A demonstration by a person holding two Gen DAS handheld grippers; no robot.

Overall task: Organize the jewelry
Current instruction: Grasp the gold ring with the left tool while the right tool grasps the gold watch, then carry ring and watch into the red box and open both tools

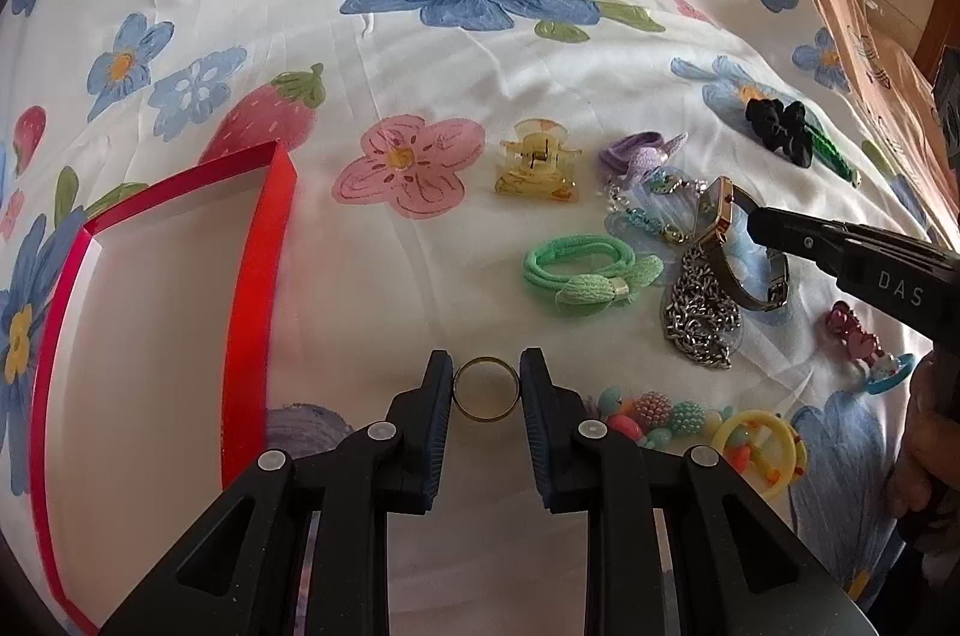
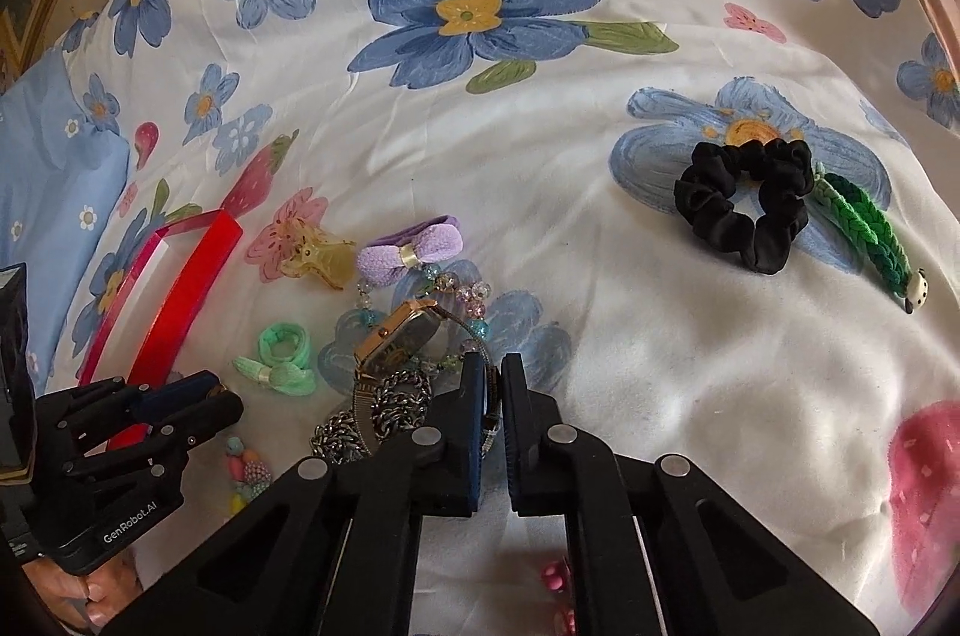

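My left gripper (image 1: 486, 384) is shut on a thin gold ring (image 1: 486, 389), held just right of the red tray (image 1: 258, 252), which shows a bare white floor. My right gripper (image 2: 493, 390) is shut on the mesh band of a gold-cased watch (image 2: 399, 336), with the case tilted up. In the left wrist view the watch (image 1: 717, 210) stands on edge in the right gripper's fingers (image 1: 780, 228). A silver chain (image 1: 699, 318) lies under the watch, touching a crystal bead bracelet (image 1: 645, 210).
On the floral cloth lie a yellow claw clip (image 1: 537, 165), a green hair tie (image 1: 576, 276), a purple bow tie (image 2: 408, 249), a black scrunchie (image 2: 747, 210), a green braided tie (image 2: 864, 231), a bead bracelet (image 1: 678, 417) and pink charms (image 1: 855, 336). A cardboard box (image 1: 888, 66) stands at the right.
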